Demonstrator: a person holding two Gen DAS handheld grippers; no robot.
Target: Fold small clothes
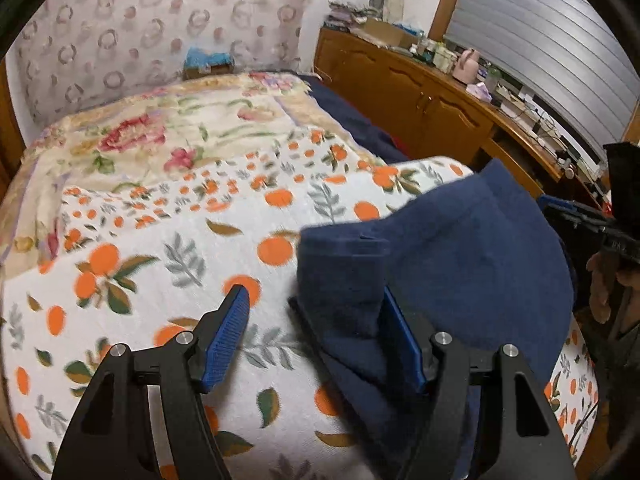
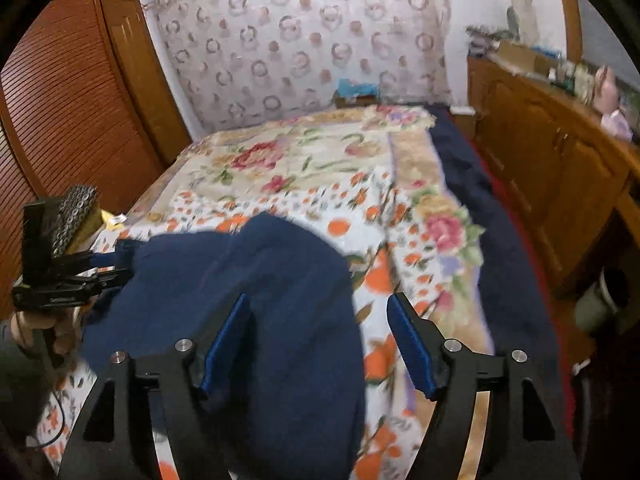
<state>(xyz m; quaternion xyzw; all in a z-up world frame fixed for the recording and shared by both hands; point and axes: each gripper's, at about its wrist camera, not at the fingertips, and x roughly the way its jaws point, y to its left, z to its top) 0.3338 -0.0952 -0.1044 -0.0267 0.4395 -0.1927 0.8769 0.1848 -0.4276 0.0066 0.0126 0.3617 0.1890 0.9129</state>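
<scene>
A navy blue garment (image 1: 472,248), thick and fleecy in texture, is seen spread in a rounded mound on the near end of a bed, over a white quilt (image 1: 168,240) printed with oranges and grey-green leaves. The left gripper (image 1: 316,320) is held wide apart at the garment's edge, a folded cuff-like flap of the cloth draped against the inner face of its ribbed blue right finger pad (image 1: 404,340), while the left pad stands clear over the quilt. The right gripper (image 2: 318,328) is likewise spread wide above the garment (image 2: 248,280), nothing pinched between its blue pads. Beyond the orange-print quilt, a cream floral blanket (image 1: 160,136) is laid toward the patterned curtain (image 2: 304,40) at the bed's head, where a small cardboard box with blue contents (image 1: 209,62) is propped. A wooden sideboard (image 1: 420,96), crowded with small items too blurred to name, is lined up beside the bed, and slatted wooden doors (image 2: 68,120) are visible on the bed's opposite side.
</scene>
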